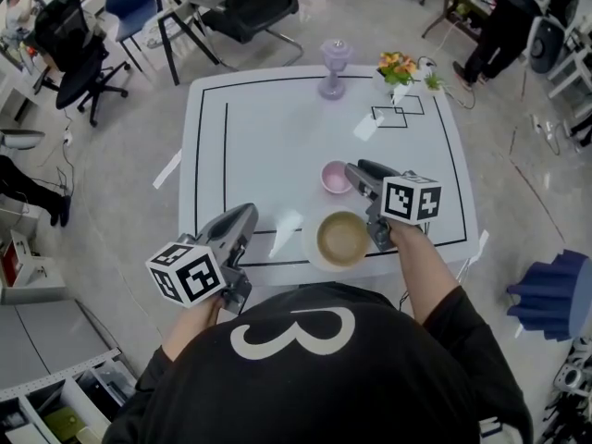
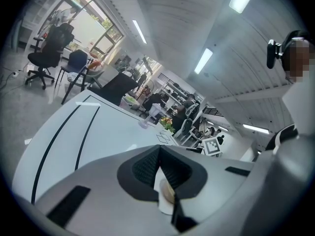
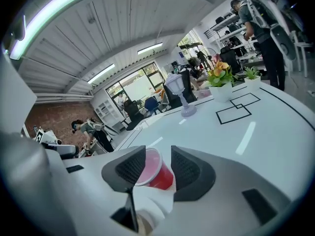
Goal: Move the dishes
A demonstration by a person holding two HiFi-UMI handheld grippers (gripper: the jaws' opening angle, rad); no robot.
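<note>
Two dishes sit by the counter's (image 1: 268, 137) near-right edge. Your right gripper (image 3: 157, 155), spread, straddles the pink bowl (image 1: 333, 178); a careless sweep could knock the tan dish (image 1: 342, 239) off. Your left gripper (image 2: 160, 150) is pressed together.

Three camera viewpoints.
Head view looks steeply down on the white table (image 1: 277, 128); both gripper views skim closely across it, sharing the purple vase (image 1: 333, 67).

White numeral 3 printed large on back of person's black shirt (image 1: 388, 387), seen in head view.
</note>
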